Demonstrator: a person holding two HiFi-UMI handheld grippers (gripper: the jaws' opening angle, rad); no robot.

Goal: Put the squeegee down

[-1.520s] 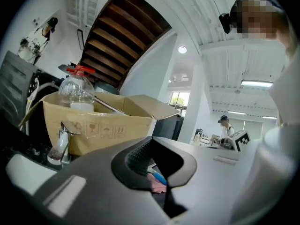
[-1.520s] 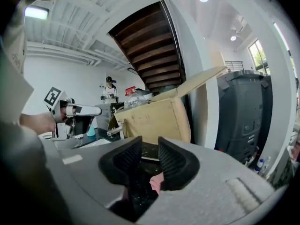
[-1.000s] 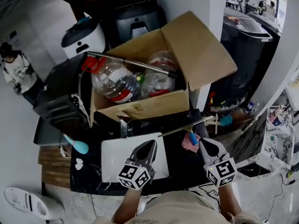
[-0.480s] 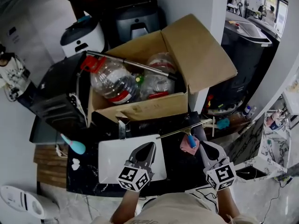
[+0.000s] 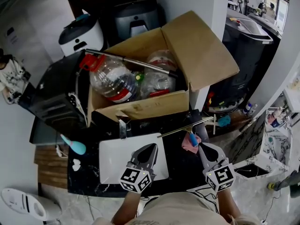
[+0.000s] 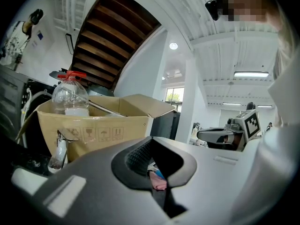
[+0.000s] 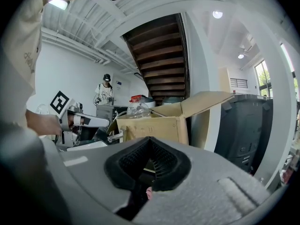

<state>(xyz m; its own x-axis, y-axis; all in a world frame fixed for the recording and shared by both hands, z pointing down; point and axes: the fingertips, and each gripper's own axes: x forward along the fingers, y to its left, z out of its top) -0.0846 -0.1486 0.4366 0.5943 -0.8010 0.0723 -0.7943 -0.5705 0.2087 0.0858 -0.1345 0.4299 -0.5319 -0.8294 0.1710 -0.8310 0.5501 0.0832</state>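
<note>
The squeegee (image 5: 191, 136) lies on the dark counter (image 5: 180, 165), its long metal blade running left to right in front of the box. Its blue handle rests on a pink cloth (image 5: 187, 146) and points at my right gripper (image 5: 203, 147). That gripper is shut and empty just short of the handle, and its pads (image 7: 140, 161) are closed with nothing between them. My left gripper (image 5: 151, 147) hovers shut and empty over a white tray (image 5: 112, 161). The pink cloth (image 6: 159, 184) shows below the left gripper's jaws.
An open cardboard box (image 5: 140, 108) with large plastic bottles (image 5: 112, 81) and a metal tube stands behind the counter. A chrome tap (image 5: 123, 125) is at its front. A blue-tipped brush (image 5: 75, 146) lies at the left. A black bin (image 5: 243, 46) stands at the right.
</note>
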